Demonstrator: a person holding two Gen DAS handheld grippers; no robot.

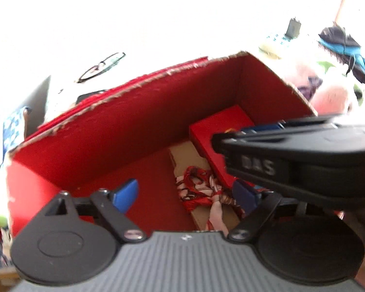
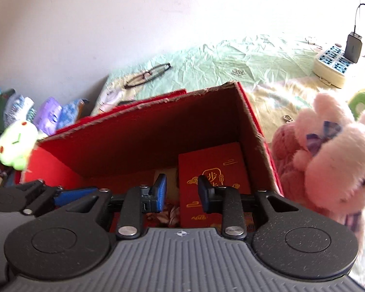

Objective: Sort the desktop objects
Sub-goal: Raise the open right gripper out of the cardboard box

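Note:
An open red cardboard box [image 1: 133,121] [image 2: 133,141] fills both views. On its floor lie a red notebook [image 2: 214,165] [image 1: 219,126] with gold characters and, beside it, a brown card [image 1: 199,189] printed with a red-haired figure. My left gripper [image 1: 185,196] hangs over the box, open wide above the card, with nothing between its blue pads. My right gripper [image 2: 182,192] is over the box's right end, its pads a narrow gap apart and gripping nothing. Its black body [image 1: 292,150] crosses the left wrist view above the notebook.
Black-rimmed glasses [image 2: 147,75] lie on the pale green sheet [image 2: 231,58] behind the box. A pink plush rabbit [image 2: 333,150] sits close to the box's right wall, and a green plush [image 2: 17,143] sits at its left. A cream case [image 2: 331,65] stands at the far right.

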